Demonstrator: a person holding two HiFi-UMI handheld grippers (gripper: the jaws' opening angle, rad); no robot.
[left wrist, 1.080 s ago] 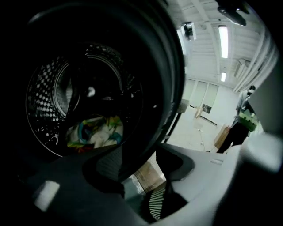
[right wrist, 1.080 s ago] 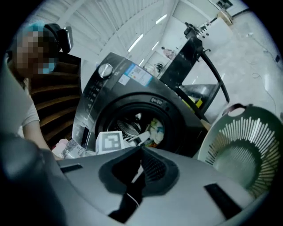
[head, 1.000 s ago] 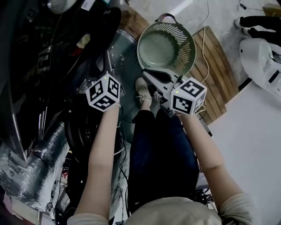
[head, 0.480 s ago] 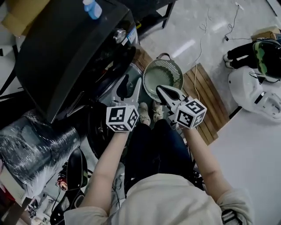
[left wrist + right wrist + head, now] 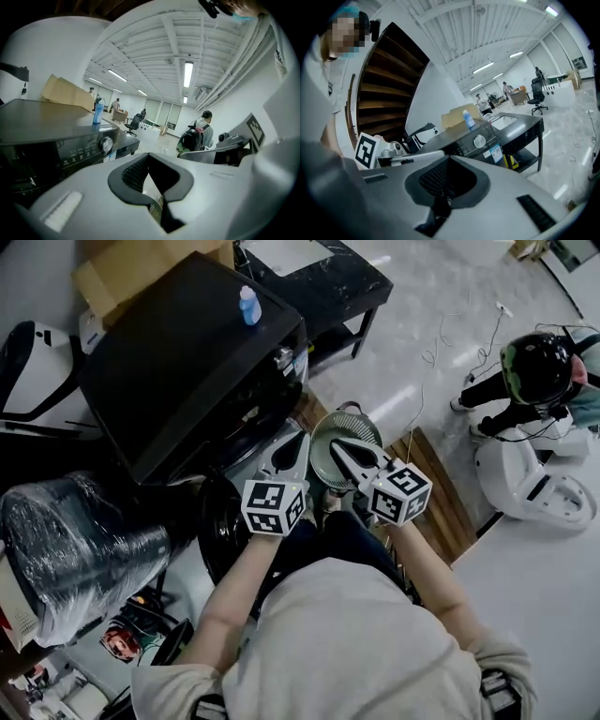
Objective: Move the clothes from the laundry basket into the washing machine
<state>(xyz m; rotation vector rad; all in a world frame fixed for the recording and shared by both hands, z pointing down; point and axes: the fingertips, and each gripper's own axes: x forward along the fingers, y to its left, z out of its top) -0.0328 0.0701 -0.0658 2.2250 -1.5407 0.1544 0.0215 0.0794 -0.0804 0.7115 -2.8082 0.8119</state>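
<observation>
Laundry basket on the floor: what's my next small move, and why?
Probably push the washing machine door, which looks open, shut with the left gripper: the laundry basket shows no clothes where visible, the left jaws have just closed on nothing, and the right gripper is shut empty too.

A round green laundry basket (image 5: 342,432) stands upright on the floor, its slatted inside bare, just beside the front of the black, flat-topped washing machine (image 5: 187,362).

Laundry basket (image 5: 347,427), 12 o'clock: near rim hidden by right gripper (image 5: 337,448). Washing machine (image 5: 178,362) int., approx. 10 o'clock: too dark, can't tell contents.
</observation>
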